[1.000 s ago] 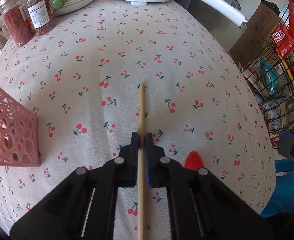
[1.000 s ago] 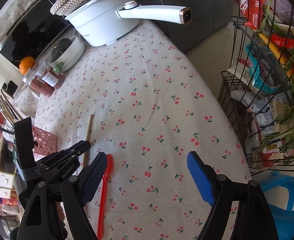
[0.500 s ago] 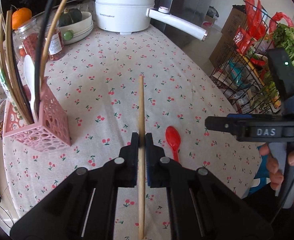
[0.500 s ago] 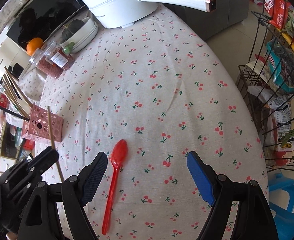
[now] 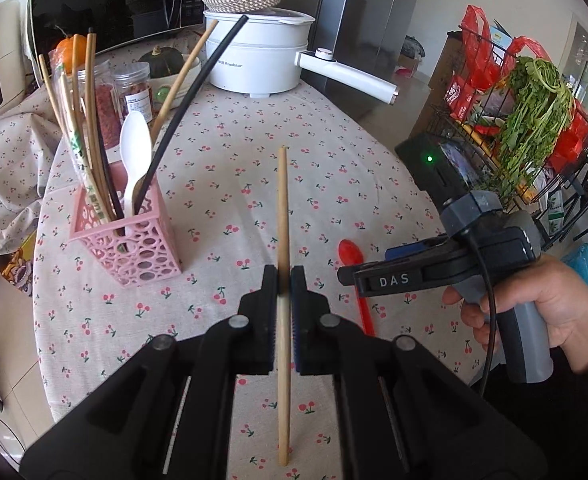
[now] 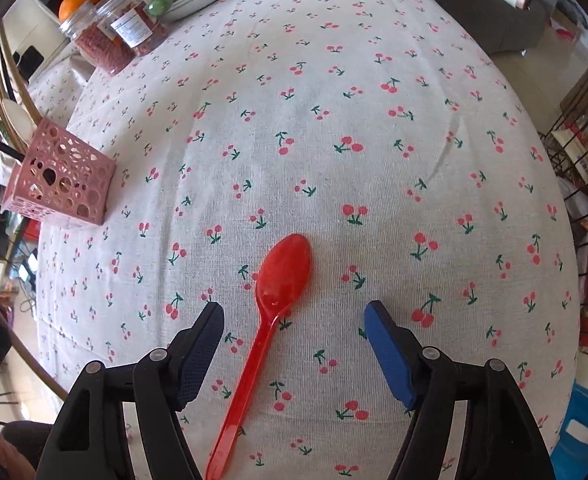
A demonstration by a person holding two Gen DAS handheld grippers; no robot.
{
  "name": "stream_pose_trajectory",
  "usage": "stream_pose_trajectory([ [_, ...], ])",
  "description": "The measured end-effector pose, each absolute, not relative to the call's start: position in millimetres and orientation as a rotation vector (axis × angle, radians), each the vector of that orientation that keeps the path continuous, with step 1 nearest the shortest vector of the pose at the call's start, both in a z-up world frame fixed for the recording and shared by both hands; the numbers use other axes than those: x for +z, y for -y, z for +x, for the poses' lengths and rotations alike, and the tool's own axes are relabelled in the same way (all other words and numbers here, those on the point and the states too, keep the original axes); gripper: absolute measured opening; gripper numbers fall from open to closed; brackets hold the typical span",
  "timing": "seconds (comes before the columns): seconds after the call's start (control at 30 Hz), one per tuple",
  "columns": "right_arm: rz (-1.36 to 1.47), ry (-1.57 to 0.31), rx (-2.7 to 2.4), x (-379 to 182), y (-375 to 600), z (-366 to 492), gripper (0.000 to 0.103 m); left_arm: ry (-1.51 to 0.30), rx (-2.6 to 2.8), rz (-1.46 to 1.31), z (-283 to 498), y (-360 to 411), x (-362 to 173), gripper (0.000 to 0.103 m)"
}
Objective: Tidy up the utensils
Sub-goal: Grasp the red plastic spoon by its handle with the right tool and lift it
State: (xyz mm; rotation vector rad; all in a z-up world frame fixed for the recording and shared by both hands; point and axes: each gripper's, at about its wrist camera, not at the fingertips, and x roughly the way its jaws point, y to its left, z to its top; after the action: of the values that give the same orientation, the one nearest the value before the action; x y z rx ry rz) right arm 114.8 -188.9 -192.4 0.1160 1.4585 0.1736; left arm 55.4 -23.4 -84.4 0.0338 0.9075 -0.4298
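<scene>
Left tool (image 5: 282, 276) is clamped on a wooden chopstick (image 5: 282, 208), raised over the counter (image 5: 234, 152); steer it upright into the pink holder (image 5: 134, 248). Right tool (image 6: 294, 324), jaws apart and just closing, straddles the red spoon (image 6: 278, 280); pinch the handle squarely.

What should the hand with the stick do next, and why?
Probably carry it left, over the pink holder, then drop it in. The left hand-held gripper is shut on the wooden chopstick, off the cloth, and the holder already stands other chopsticks and a white spoon upright.
</scene>
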Motion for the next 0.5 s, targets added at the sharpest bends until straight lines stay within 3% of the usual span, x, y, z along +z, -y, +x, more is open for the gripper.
stream_pose_trajectory([
  [0.17, -0.065, -1.427, 0.148, -193, 170, 113, 0.048, -0.906, -0.421, 0.025, 49, 16, -84, 0.007],
  [0.27, -0.099, -1.41, 0.174, -191, 164, 111, 0.026, -0.901, -0.421, 0.017, 46, 12, -82, 0.007],
  [0.5, -0.06, -1.389, 0.204, -187, 162, 109, 0.014, -0.882, -0.432, 0.026, 42, 14, -77, 0.007],
])
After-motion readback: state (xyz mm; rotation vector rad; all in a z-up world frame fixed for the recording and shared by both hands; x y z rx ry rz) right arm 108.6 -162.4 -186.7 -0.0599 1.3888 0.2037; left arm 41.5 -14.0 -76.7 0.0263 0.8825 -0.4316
